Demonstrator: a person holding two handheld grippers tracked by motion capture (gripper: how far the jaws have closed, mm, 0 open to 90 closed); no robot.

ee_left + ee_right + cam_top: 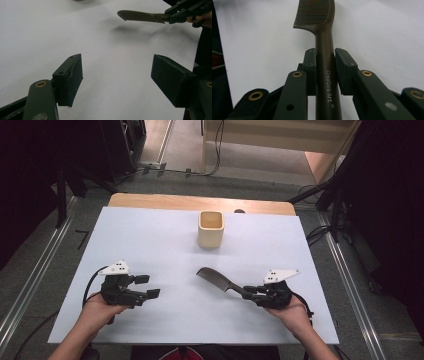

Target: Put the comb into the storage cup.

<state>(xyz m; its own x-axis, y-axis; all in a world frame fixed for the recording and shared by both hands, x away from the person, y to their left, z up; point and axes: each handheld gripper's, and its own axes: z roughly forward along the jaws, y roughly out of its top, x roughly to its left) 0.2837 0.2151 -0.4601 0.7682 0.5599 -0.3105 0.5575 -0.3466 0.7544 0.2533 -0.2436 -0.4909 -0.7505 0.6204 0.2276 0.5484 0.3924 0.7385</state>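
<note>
Right claw [254, 291]: clamped on the comb [216, 279], both jaws pressed flat against the handle, one on each side. In the right gripper view [325, 72] the handle runs straight up between the pads [310, 67], lettering "Creative Art" readable along it.

Comb: dark brown, held clear of the tabletop [150, 245]; the left gripper view [140, 16] shows its shadow lying below it on the white sheet. Toothed head sticks out well ahead of the right claw, pointing toward the middle of the tabletop. In the right gripper view the teeth [313, 11] fan off to the left of the spine.

Left claw [147, 287]: jaws spread wide, nothing between them. In the left gripper view [116, 75] there is bare white sheet in the gap and two black pads [72, 77] standing far apart.

Left hand [102, 307]: wrapped round the gripper body, low at the near edge, cable looping off behind it.

Right hand [290, 312]: gripping from behind, also near the near edge.

Cup [210, 228]: cream, square-mouthed, upright, well ahead of both claws and roughly between them. Inside looks empty.

Gap between claws: well apart, comb head reaching into the space between them, closer to the right claw's side.

Tabletop: white sheet over wood, wooden strip showing at the far edge.
</note>
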